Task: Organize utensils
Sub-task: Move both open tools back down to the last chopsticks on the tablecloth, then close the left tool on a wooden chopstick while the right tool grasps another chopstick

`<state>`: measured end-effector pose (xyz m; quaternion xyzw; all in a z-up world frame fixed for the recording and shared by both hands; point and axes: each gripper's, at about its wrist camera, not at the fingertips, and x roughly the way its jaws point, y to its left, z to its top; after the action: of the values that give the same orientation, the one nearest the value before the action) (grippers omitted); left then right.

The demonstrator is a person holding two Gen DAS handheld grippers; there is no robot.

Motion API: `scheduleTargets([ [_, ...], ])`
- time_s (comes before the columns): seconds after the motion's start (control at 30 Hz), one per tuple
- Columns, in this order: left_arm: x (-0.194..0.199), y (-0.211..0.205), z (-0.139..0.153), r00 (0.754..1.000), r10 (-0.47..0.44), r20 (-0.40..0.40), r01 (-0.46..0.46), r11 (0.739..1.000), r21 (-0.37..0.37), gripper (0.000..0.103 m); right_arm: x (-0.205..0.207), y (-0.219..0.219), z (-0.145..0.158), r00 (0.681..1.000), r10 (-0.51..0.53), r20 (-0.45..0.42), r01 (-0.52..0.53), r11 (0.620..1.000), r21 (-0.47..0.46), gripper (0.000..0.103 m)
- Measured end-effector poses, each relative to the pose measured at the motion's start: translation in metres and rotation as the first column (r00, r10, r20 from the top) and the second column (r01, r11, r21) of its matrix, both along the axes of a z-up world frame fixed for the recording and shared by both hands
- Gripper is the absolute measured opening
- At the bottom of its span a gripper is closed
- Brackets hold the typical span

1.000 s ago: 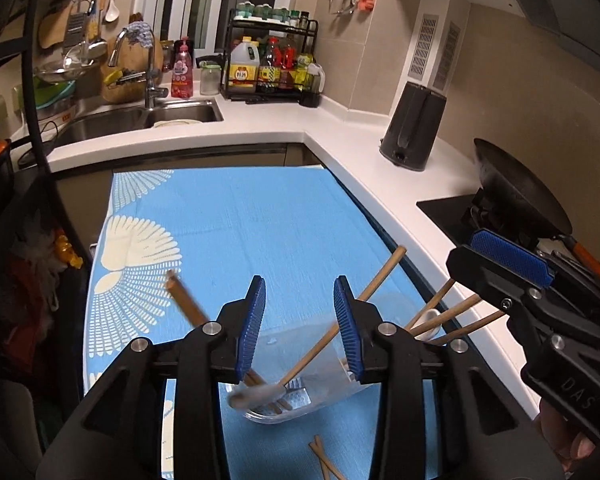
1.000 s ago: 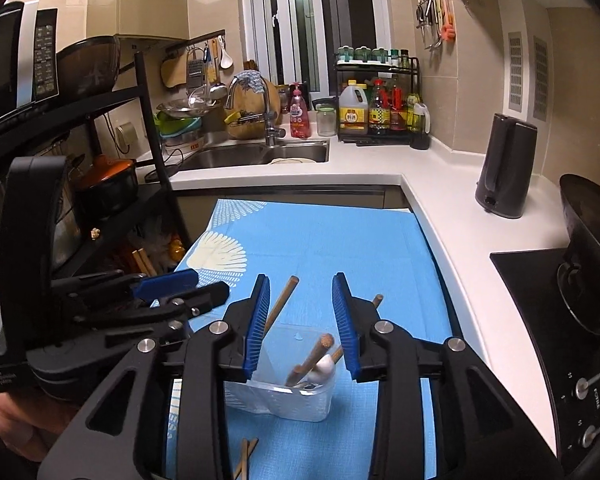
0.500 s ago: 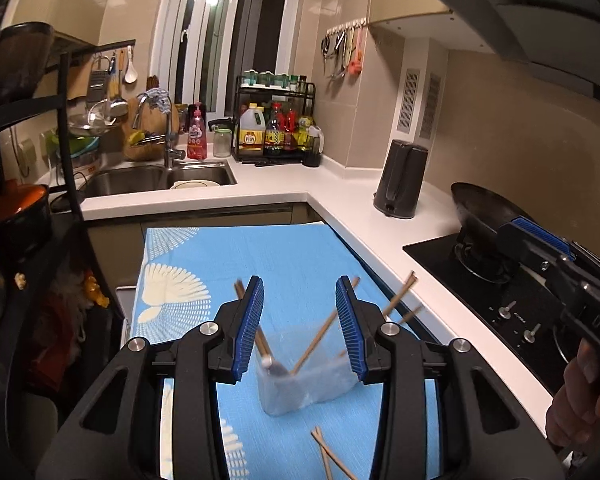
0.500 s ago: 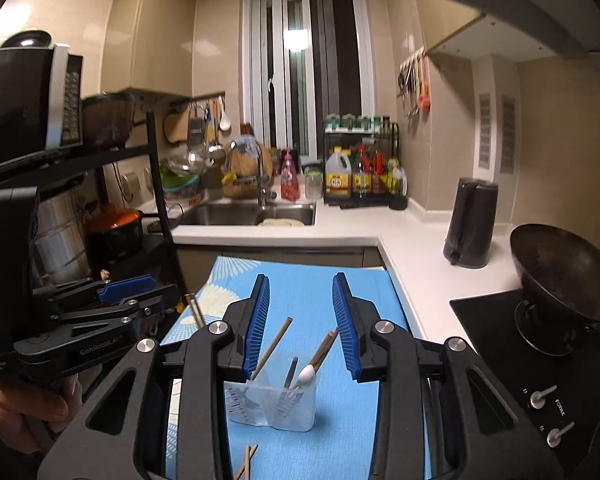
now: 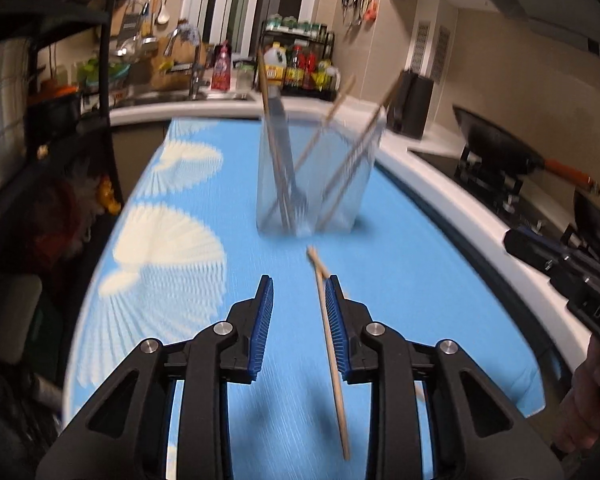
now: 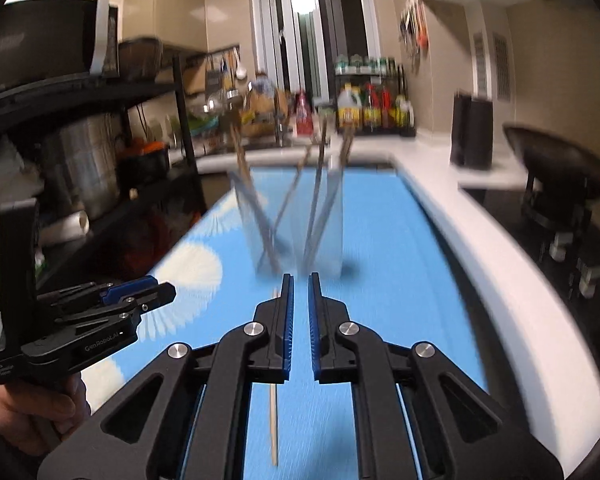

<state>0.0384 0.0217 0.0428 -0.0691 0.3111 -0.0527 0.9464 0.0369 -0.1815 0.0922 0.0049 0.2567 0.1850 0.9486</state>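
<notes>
I am reading the left gripper (image 5: 297, 292) first: its jaws are closing, with a gap between the blue pads and nothing pinched. One loose chopstick (image 5: 331, 354) is lying on the blue mat (image 5: 188, 288) along the inner face of the right-hand pad; I cannot tell whether it is touching that pad. Its long axis is running nearly parallel to the fingers, pointing away toward the clear holder (image 5: 314, 184). A second stick end is crossing it at the far tip, so I am counting two loose chopsticks, tentatively.

The right gripper (image 6: 301, 284) is pressed together and holding nothing; the same loose chopstick (image 6: 274, 424) is showing just left of its left finger, under it.

My judgement: the left hand is the nearer one for this pick.

In the holder, upright farther along the mat, I am counting about four wooden handles; blur is preventing a firm count.
</notes>
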Motion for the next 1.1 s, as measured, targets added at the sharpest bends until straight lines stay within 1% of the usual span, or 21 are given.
scheduleTargets([
  [0.03, -0.005, -0.003, -0.013, 1.0, 0.003, -0.021, -0.003, 1.0, -0.005, 0.027, -0.002, 0.001, -0.019, 0.999, 0.006, -0.047, -0.006, 1.0, 0.006, 0.009],
  [0.1, -0.012, -0.007, -0.034, 0.998, 0.001, -0.062, -0.003, 1.0, -0.021, 0.027, -0.006, 0.007, -0.047, 0.994, 0.014, -0.105, -0.015, 1.0, -0.014, 0.009],
  [0.17, -0.019, -0.013, -0.045, 0.997, -0.016, -0.077, 0.015, 1.0, -0.011, 0.027, -0.01, 0.015, -0.07, 0.989, 0.033, -0.147, -0.04, 0.998, -0.044, 0.011],
  [0.23, -0.021, -0.02, -0.05, 0.995, -0.054, -0.088, 0.053, 0.999, -0.014, 0.028, -0.012, 0.021, -0.085, 0.985, 0.046, -0.164, -0.058, 0.996, -0.073, 0.013],
  [0.27, -0.021, -0.024, -0.052, 0.994, -0.067, -0.091, 0.067, 0.998, -0.009, 0.028, -0.012, 0.023, -0.091, 0.984, 0.05, -0.172, -0.064, 0.995, -0.077, 0.016],
  [0.33, -0.021, -0.029, -0.056, 0.993, -0.074, -0.096, 0.076, 0.997, 0.011, 0.028, -0.009, 0.027, -0.101, 0.979, 0.055, -0.198, -0.073, 0.993, -0.088, 0.018],
  [0.4, -0.019, -0.03, -0.06, 0.99, -0.08, -0.113, 0.082, 0.997, 0.014, 0.028, -0.008, 0.03, -0.107, 0.977, 0.056, -0.208, -0.079, 0.991, -0.105, 0.018],
  [0.53, -0.019, -0.034, -0.069, 0.989, -0.063, -0.137, 0.07, 0.997, 0.045, 0.028, -0.006, 0.031, -0.114, 0.972, 0.057, -0.227, -0.086, 0.989, -0.123, 0.018],
  [0.6, -0.02, -0.036, -0.07, 0.989, -0.062, -0.136, 0.07, 0.996, 0.055, 0.027, -0.005, 0.031, -0.117, 0.971, 0.051, -0.234, -0.083, 0.989, -0.126, 0.016],
  [0.63, -0.02, -0.037, -0.07, 0.989, -0.064, -0.134, 0.073, 0.995, 0.063, 0.024, -0.005, 0.03, -0.116, 0.97, 0.05, -0.237, -0.081, 0.989, -0.124, 0.016],
  [0.67, -0.02, -0.038, -0.07, 0.988, -0.069, -0.135, 0.079, 0.994, 0.07, 0.015, -0.004, 0.03, -0.117, 0.97, 0.05, -0.239, -0.081, 0.989, -0.122, 0.01],
  [0.7, -0.021, -0.039, -0.071, 0.988, -0.07, -0.136, 0.081, 0.994, 0.079, 0.012, -0.004, 0.03, -0.117, 0.97, 0.052, -0.24, -0.082, 0.989, -0.119, 0.006],
  [0.73, -0.021, -0.039, -0.071, 0.989, -0.064, -0.134, 0.076, 0.993, 0.088, 0.007, -0.005, 0.03, -0.117, 0.97, 0.052, -0.237, -0.082, 0.99, -0.118, 0.006],
  [0.83, -0.022, -0.037, -0.071, 0.991, -0.042, -0.13, 0.056, 0.993, 0.103, 0.006, -0.008, 0.027, -0.117, 0.973, 0.033, -0.228, -0.06, 0.992, -0.114, 0.006],
  [0.93, -0.024, -0.03, -0.07, 0.992, -0.008, -0.125, 0.022, 0.993, 0.112, 0.006, -0.01, 0.019, -0.117, 0.975, -0.01, -0.223, -0.018, 0.992, -0.122, 0.006],
  [1.0, -0.026, -0.025, -0.07, 0.993, 0.009, -0.121, 0.004, 0.994, 0.107, 0.006, -0.011, 0.015, -0.117, 0.974, -0.042, -0.221, 0.013, 0.991, -0.13, 0.006],
  [1.1, -0.029, -0.023, -0.071, 0.993, 0.01, -0.119, 0.002, 0.995, 0.098, 0.006, -0.013, 0.008, -0.119, 0.97, -0.067, -0.232, 0.038, 0.991, -0.125, 0.006],
])
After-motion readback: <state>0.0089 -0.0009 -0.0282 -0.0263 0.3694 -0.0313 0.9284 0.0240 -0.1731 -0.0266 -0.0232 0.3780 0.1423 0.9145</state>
